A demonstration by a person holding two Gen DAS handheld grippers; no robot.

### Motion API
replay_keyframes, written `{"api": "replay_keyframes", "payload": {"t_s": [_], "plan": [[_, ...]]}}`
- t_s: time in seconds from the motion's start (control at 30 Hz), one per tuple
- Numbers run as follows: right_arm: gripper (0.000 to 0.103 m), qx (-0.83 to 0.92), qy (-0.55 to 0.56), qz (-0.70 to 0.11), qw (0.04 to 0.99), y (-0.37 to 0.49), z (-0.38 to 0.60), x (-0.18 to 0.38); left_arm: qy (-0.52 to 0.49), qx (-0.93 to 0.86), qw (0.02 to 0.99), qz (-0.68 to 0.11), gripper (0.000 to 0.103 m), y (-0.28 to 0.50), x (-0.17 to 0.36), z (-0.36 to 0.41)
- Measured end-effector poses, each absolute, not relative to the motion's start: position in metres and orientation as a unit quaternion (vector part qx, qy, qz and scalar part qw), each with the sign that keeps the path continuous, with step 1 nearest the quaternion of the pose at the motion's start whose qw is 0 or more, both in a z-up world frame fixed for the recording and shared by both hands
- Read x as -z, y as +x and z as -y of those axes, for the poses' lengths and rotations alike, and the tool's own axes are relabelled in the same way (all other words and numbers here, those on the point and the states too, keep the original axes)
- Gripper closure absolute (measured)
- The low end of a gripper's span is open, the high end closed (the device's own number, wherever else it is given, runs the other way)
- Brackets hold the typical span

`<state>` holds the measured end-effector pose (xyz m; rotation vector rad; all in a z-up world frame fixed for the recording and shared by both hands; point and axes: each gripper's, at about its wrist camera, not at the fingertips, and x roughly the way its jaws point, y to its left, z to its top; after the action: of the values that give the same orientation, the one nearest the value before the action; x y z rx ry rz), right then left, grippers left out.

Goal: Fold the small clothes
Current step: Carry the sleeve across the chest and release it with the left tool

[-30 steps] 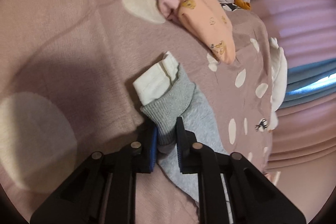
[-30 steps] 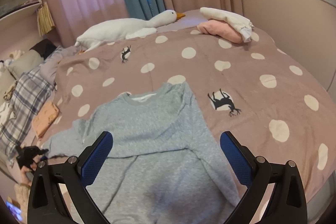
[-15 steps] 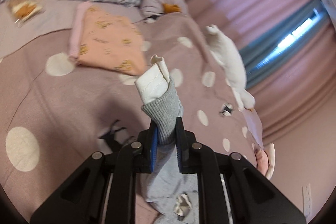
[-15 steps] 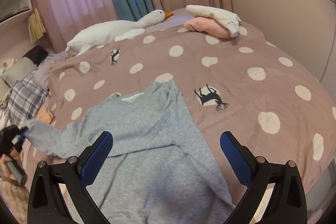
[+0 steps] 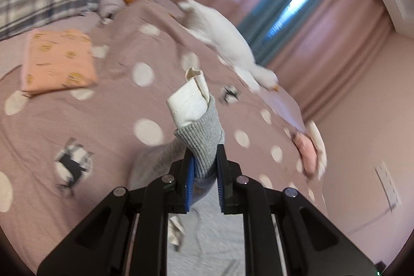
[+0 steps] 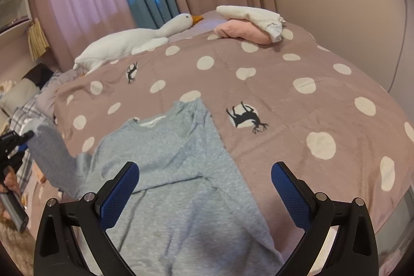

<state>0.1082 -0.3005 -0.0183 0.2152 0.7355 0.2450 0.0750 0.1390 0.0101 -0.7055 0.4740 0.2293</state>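
Our dotted bedspread (image 6: 284, 74) gives wide bare room right of the grey sweatshirt (image 6: 176, 172), which lies flat at the near edge with 1 sleeve (image 6: 51, 154) raised off to the left. We judge it soft, light and limp, best taken at cuffs, hem or shoulders. The goose toy (image 6: 134, 40) and pink bundle (image 6: 243, 32) sit well apart at the far side; the folded orange piece (image 5: 57, 61) lies left. Our left gripper (image 5: 203, 180) pinches the ribbed cuff (image 5: 201, 144); our right gripper (image 6: 204, 195) hovers spread wide, holding nothing.
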Motion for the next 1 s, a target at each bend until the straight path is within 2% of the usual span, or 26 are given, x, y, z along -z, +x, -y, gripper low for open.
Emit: {"api": "replay_keyframes", "payload": {"t_s": [0.47, 1.0], "plan": [[0.002, -0.110, 0.125, -0.366, 0.915, 0.111, 0.319, 0.027, -0.243, -0.040, 0.909, -0.335, 0.089, 0.130, 0.030, -0.043], [0.002, -0.102, 0.138, -0.379, 0.909, 0.113, 0.332, 0.041, -0.203, -0.006, 0.871, -0.447, 0.088, 0.165, 0.107, 0.016]]}}
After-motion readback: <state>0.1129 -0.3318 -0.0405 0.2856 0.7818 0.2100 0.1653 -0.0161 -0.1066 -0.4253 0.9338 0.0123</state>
